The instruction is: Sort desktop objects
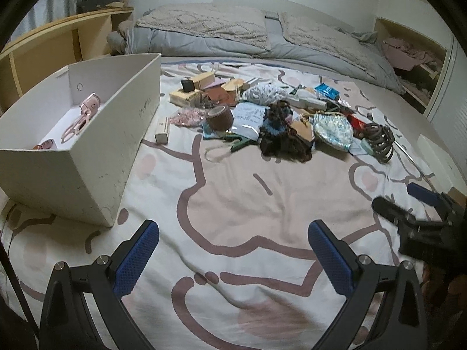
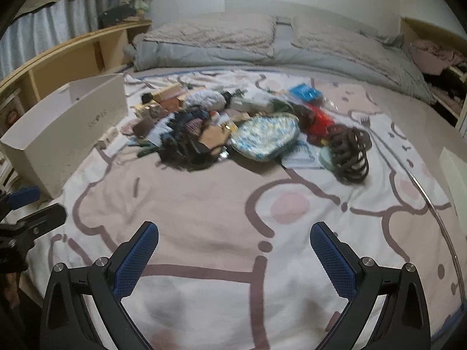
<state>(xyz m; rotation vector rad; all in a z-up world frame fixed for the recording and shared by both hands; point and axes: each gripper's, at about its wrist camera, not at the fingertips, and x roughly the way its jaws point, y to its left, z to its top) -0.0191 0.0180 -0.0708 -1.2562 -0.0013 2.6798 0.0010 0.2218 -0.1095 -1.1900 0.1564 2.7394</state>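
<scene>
Both grippers [image 1: 233, 233] [image 2: 233, 234] level, fingers [image 1: 140, 259] apart.

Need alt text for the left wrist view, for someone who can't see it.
The open left gripper hovers empty over a pink-patterned bedspread. Ahead lies a heap of small items, with a white box at left already holding a few pink things. The right gripper shows at the right edge.

faint dark lettering along the outer side wall of the white box [image 1: 96, 157], too small and blurred to read, print on the blue packet [image 1: 327, 91] likewise illegible, no other text legible
</scene>
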